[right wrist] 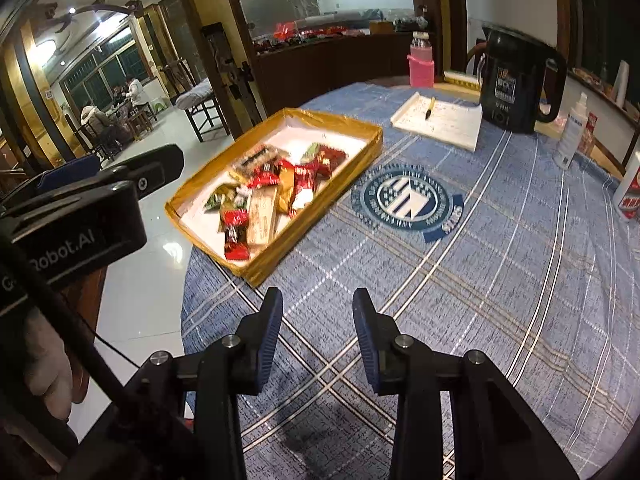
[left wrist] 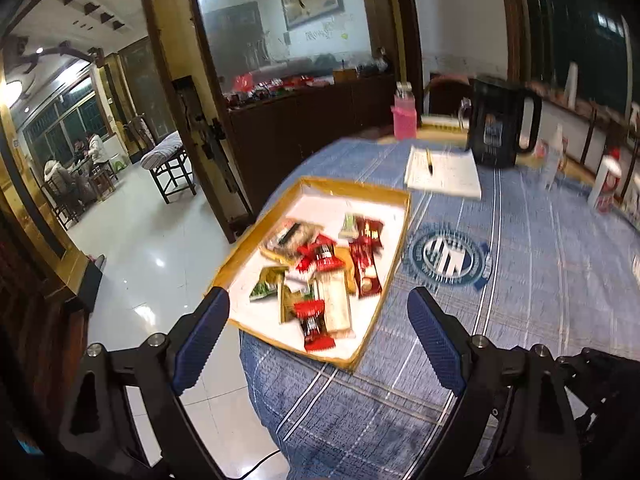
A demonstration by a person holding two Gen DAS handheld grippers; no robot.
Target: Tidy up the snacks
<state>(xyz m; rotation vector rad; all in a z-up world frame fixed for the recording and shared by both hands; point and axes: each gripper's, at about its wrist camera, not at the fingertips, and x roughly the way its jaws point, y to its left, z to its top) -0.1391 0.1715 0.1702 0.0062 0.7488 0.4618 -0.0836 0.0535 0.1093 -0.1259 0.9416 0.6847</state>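
A shallow gold-edged tray (left wrist: 400, 240) (right wrist: 360, 152) with a white floor sits at the table's left edge. Several wrapped snacks (left wrist: 324, 272) (right wrist: 272, 188), red, gold, green and beige, lie piled inside it. My left gripper (left wrist: 320, 320) is open and empty, held above the tray's near corner. My right gripper (right wrist: 318, 308) is open and empty, over the blue cloth to the right of the tray's near end. The left gripper's body (right wrist: 80, 216) shows at the left of the right wrist view.
A blue plaid cloth (right wrist: 480, 280) with a round emblem (right wrist: 408, 200) covers the round table. At the back stand a black kettle (right wrist: 516, 84), a pink bottle (right wrist: 420, 60), a notepad with a pen (right wrist: 440, 120) and white bottles (right wrist: 572, 136). Tiled floor lies beyond the left edge.
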